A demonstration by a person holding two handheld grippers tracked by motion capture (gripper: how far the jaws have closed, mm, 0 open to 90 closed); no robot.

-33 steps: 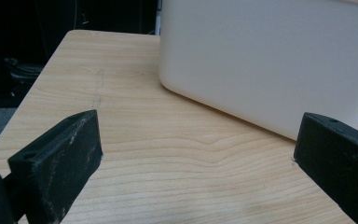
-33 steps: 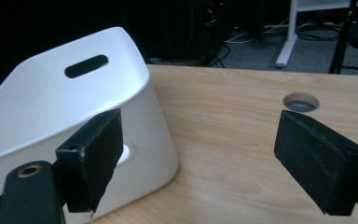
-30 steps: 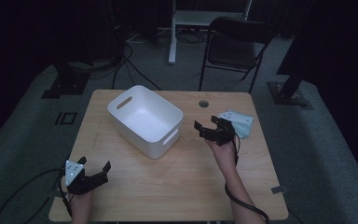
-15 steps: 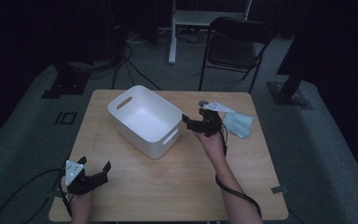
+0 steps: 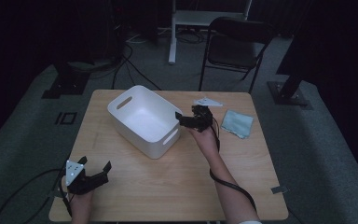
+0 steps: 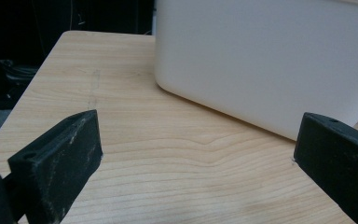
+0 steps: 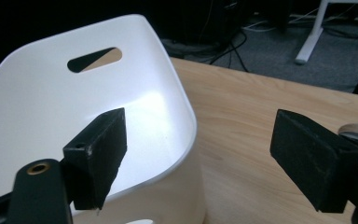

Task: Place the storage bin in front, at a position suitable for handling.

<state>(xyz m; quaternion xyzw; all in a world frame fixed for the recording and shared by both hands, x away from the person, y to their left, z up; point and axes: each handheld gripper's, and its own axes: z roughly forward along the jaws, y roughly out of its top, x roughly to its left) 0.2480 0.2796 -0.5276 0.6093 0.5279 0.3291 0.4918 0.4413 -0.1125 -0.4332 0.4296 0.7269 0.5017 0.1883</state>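
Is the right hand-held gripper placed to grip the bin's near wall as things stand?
Probably yes. The right hand-held gripper is open at the rim of the bin, one jaw over the inside and one outside the wall, with nothing between them.

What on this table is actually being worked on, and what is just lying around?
In use:
- white bin, with the open right gripper at its near rim
- open left gripper, low over the table's near left corner

Lying about:
- blue-grey cloth on the table
- black folding chair behind the table
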